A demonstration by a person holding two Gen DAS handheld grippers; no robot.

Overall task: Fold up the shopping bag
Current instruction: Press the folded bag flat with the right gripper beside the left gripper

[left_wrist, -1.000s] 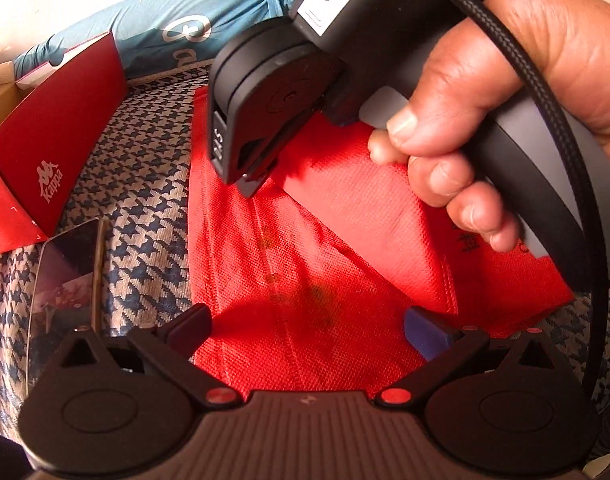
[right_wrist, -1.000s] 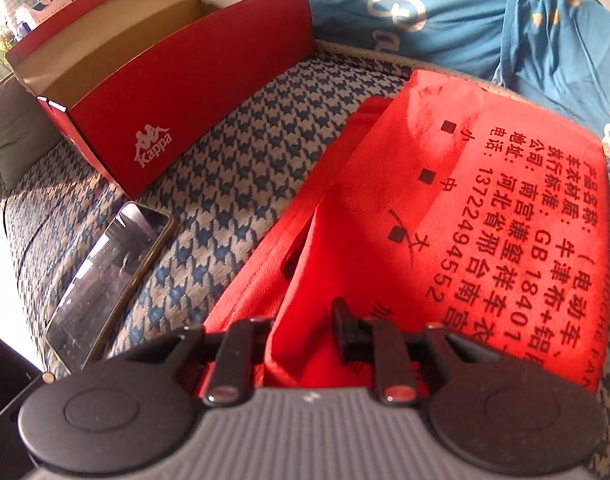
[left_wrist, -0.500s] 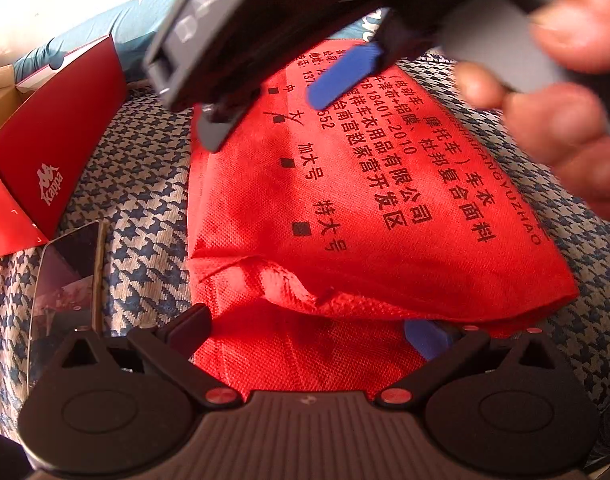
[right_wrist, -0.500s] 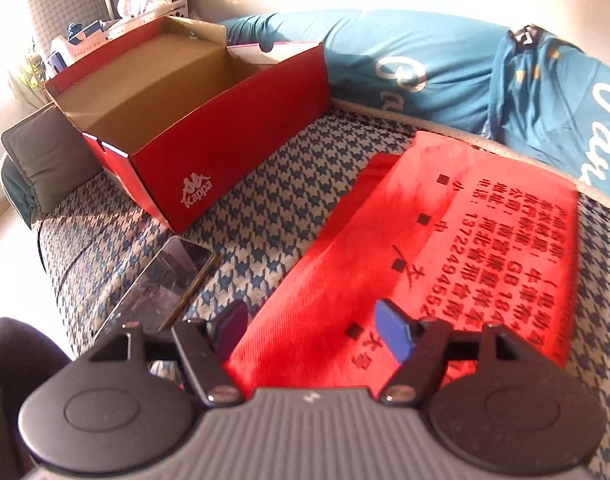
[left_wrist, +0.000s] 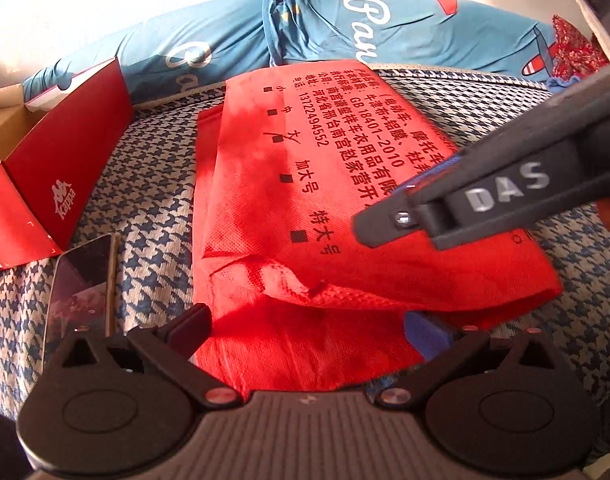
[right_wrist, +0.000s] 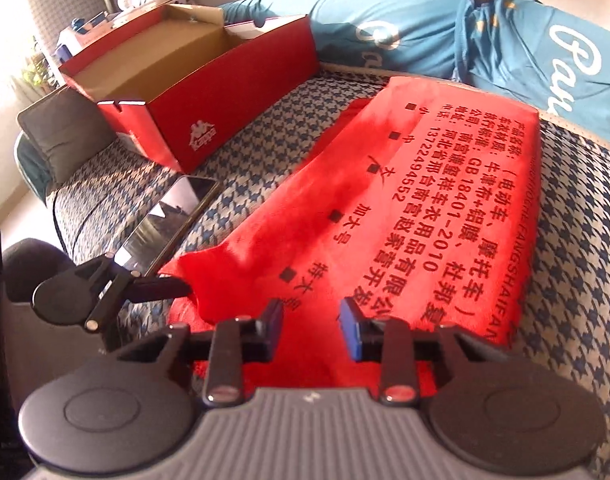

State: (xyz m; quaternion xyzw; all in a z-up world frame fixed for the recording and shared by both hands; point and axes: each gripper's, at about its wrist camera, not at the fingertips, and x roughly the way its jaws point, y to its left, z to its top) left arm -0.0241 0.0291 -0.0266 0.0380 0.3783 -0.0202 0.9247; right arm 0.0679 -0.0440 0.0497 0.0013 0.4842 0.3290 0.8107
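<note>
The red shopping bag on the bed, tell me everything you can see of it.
The red non-woven fabric shopping bag lies folded over on the blue-and-white houndstooth cover, printed side up with black Chinese text, a phone number and checkboxes. Its near edge is rumpled, a lower layer sticking out underneath. The left hand-held gripper straddles that edge, jaws open.

shoe box (left_wrist: 45, 184) cut off at left, phone (left_wrist: 81, 292) partly hidden

Surface: blue-and-white houndstooth cover (right_wrist: 265, 152), fills mid-frame.
Shoebox: red, white logo, open (right_wrist: 209, 92), upper left of the right wrist view; brown interior visible.
Phone: dark screen, flat (right_wrist: 165, 220), just below the box, left of centre.
Bedding: blue fabric, white lettering (left_wrist: 345, 28), along the top.
Cushion: grey (right_wrist: 61, 128), far left.
</note>
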